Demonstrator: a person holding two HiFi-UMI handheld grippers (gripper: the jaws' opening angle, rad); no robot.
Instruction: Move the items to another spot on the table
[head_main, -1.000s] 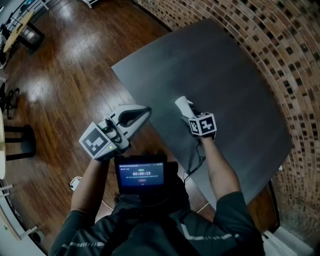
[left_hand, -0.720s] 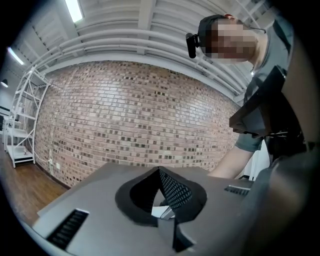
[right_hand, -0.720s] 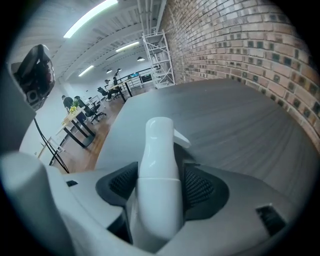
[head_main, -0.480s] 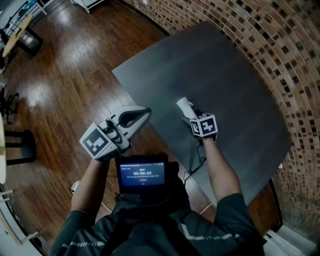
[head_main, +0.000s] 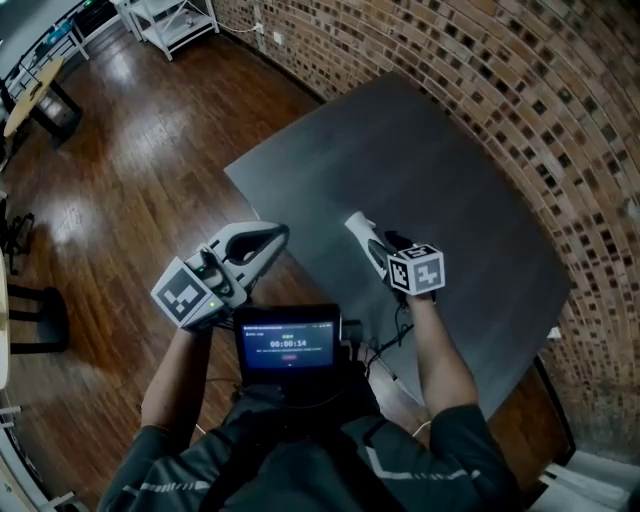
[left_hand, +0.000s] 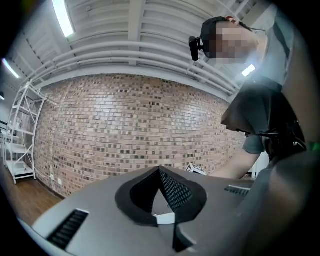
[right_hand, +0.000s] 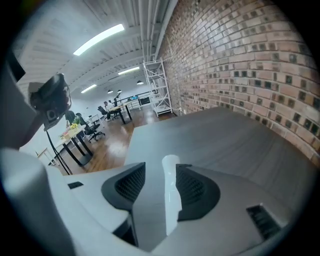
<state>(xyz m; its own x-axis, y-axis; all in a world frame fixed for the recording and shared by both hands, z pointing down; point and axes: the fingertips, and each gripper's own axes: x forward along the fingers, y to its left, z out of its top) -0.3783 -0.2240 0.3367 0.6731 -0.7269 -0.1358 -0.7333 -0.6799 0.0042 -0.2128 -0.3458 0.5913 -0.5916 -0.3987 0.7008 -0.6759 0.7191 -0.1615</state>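
Behind the dark table stands a brick wall.

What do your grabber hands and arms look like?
The left gripper and right gripper are pale grey pointed shells with black ribbed pads. Each carries a cube of black-and-white square markers. A thin black cable runs from the right one. The sleeves are short and dark.

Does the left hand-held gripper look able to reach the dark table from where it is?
Probably yes. The left hand-held gripper hangs right at the near edge of the table, and nothing shows between them to block it.
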